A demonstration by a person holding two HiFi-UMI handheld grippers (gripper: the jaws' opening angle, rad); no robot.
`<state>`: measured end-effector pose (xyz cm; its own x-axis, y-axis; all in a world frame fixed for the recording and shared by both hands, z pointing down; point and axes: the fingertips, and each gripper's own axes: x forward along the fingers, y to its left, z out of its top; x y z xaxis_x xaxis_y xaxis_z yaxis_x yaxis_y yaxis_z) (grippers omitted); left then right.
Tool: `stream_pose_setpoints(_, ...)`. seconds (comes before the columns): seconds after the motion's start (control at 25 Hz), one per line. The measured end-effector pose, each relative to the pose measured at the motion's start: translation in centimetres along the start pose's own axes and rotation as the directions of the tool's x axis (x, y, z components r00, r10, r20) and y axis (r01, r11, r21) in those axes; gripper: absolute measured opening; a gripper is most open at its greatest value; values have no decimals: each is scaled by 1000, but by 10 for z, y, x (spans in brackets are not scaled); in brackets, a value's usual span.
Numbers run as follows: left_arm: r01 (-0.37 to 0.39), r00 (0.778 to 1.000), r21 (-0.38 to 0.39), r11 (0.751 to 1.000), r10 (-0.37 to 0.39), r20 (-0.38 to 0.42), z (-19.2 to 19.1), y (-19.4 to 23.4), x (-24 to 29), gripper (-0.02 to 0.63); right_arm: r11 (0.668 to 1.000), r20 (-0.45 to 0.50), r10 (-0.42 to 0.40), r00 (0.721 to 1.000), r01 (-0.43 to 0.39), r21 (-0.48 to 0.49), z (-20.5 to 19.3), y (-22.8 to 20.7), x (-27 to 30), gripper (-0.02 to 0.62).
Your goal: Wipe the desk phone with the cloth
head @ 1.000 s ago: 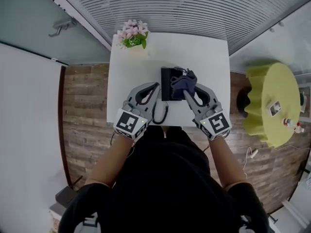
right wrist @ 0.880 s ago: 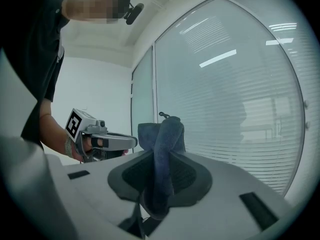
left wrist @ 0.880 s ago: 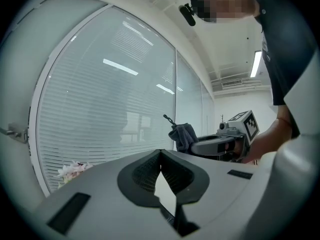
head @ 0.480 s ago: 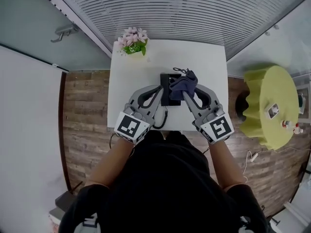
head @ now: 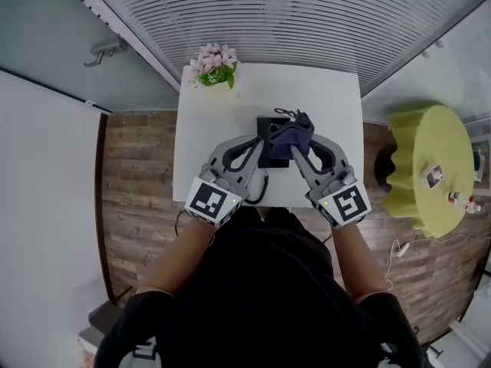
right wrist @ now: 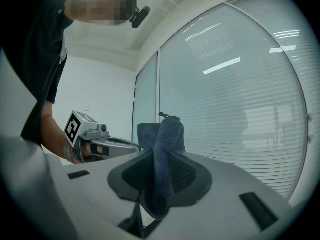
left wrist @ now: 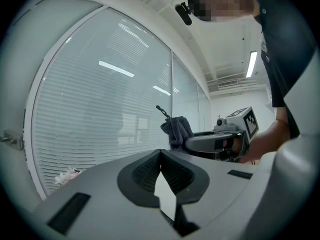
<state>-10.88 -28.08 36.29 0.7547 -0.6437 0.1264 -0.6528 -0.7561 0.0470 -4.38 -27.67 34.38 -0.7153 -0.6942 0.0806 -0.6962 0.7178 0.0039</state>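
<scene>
Black desk phone near the middle of the white table, coiled cord trailing off toward 6 o'clock. Right gripper clamped on a dark blue cloth, fabric pinched between both pads and bunched up beyond the tips, draped over the phone's 3 o'clock side. Left gripper closed on nothing, pads meeting at the tips with only a sliver of white table showing behind them, tips just beside the phone's 9 o'clock edge; touching or not, impossible to tell. Both tools angled inward toward 12 o'clock, marker cubes back at 6 o'clock by the table's near edge. Pink flowers at the table's 11 o'clock corner. Yellow round side table well apart at 3 o'clock, over wood flooring.
</scene>
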Motion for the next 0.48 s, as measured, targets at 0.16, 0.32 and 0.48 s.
stream_pose_setpoints(0.16,7,1000,3,1000,-7,1,1,-1,0,10,1000,2,-1,1000,1,1,0,2,0,97)
stream_pose_setpoints(0.32,13,1000,10,1000,-13,6,1,-3,2,10,1000,-2,-4,1000,4,-2,-3,3,0,97)
stream_pose_setpoints(0.48,16,1000,5,1000,-16,-2,0,-7,5,10,1000,0,-9,1000,9,3,-3,-1,-3,97)
